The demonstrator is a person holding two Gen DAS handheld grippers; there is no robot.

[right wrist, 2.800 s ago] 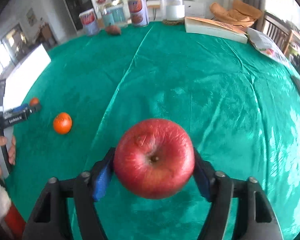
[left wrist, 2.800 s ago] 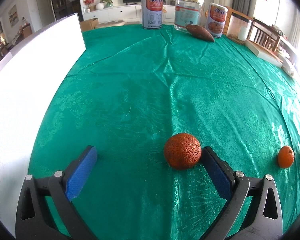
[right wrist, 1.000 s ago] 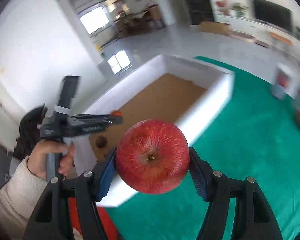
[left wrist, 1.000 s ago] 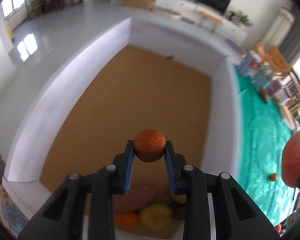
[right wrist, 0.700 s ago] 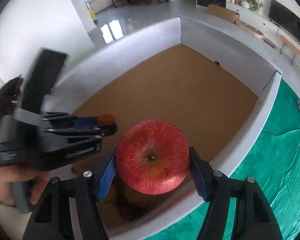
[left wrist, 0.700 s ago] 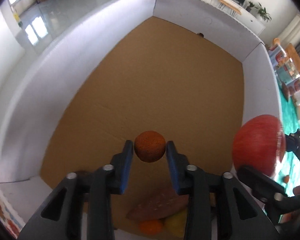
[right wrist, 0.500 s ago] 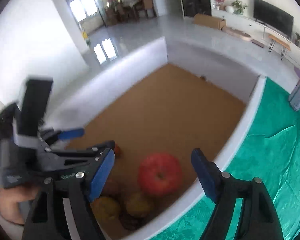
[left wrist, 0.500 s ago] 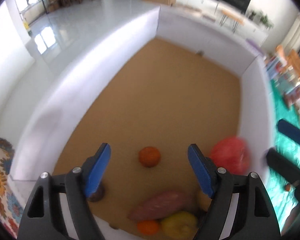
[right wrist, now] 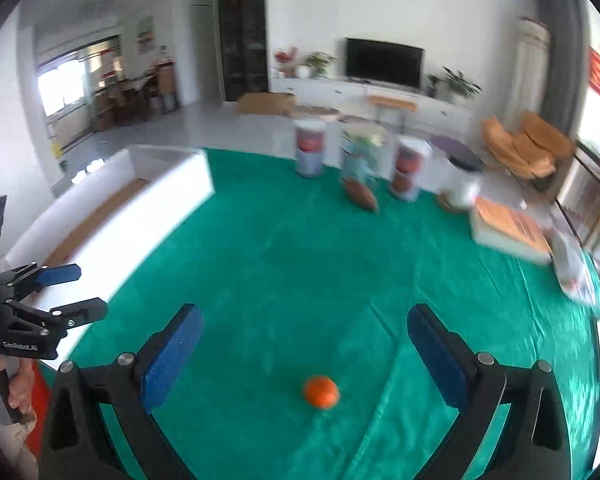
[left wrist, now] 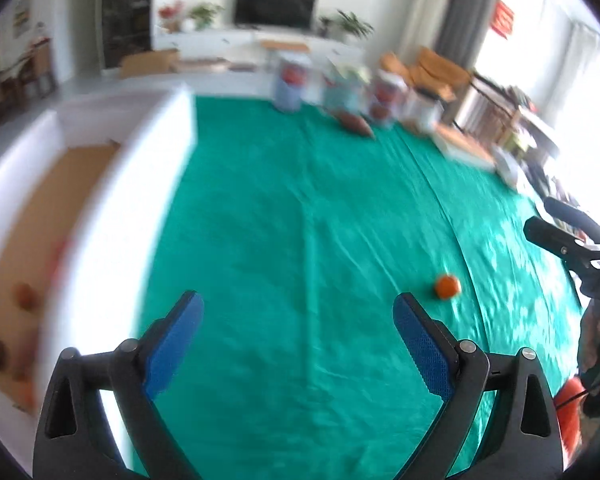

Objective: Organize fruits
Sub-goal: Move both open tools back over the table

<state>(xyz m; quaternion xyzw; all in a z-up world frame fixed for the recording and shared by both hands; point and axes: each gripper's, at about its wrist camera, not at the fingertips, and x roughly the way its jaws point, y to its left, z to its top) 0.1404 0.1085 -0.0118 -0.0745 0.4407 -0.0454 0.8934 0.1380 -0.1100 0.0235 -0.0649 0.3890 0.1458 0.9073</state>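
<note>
Between drops: left gripper (left wrist: pixel 296 320) and right gripper (right wrist: pixel 300 332), fingers just spread and empty, beside the white box (right wrist: pixel 168 184); next, closing on the small orange (right wrist: pixel 320 391) on the green counter (right wrist: pixel 300 272).

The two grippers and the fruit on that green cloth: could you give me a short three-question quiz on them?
1. True or false: the right gripper holds an apple.
2. Which fruit lies in front of the right gripper on the green tablecloth? A) small orange B) banana C) pear
3. Fill in: the left gripper has its jaws ____.

Key: 1 false, it is empty; 2 A, the small orange; 3 open, with nothing between them.
</note>
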